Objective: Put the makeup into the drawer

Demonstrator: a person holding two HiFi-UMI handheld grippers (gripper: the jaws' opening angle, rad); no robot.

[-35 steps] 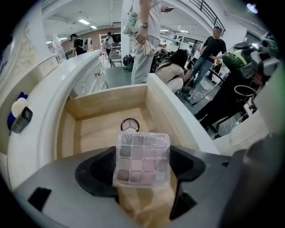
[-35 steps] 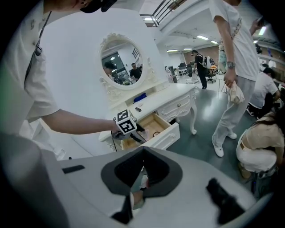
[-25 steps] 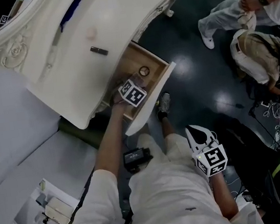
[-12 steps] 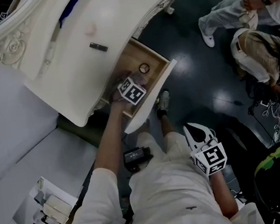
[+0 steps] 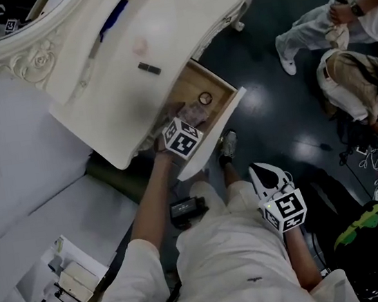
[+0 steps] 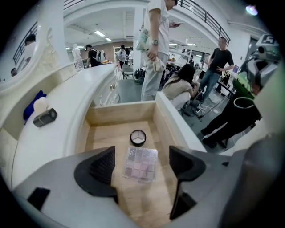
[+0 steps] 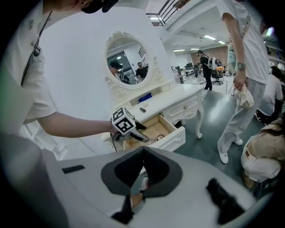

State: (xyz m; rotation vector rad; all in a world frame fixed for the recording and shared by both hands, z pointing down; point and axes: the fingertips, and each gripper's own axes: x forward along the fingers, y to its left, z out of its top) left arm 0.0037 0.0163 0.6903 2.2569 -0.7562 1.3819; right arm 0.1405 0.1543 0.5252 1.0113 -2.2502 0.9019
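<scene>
The wooden drawer (image 6: 100,116) of the white dressing table (image 5: 109,102) stands pulled out. On its floor lies a clear eyeshadow palette (image 6: 140,162) with pink pans, and just behind it a round black compact (image 6: 138,137). My left gripper (image 6: 142,164) hangs open above the palette, a jaw on either side, touching nothing. From the head view its marker cube (image 5: 183,138) is over the drawer's near end, with the compact (image 5: 205,98) beyond. My right gripper (image 7: 143,167) is shut and empty, held low by the person's right side (image 5: 267,176).
On the table top lie a small dark tube (image 5: 149,68), a pink round item (image 5: 139,47) and a blue thing (image 5: 114,16) by the oval mirror (image 7: 126,61). People stand and sit on the dark floor to the right (image 5: 347,83). The drawer front (image 5: 226,124) juts towards the person's legs.
My left gripper has lifted up from the drawer, while the palette stays on the drawer floor. The right gripper has hardly moved.
</scene>
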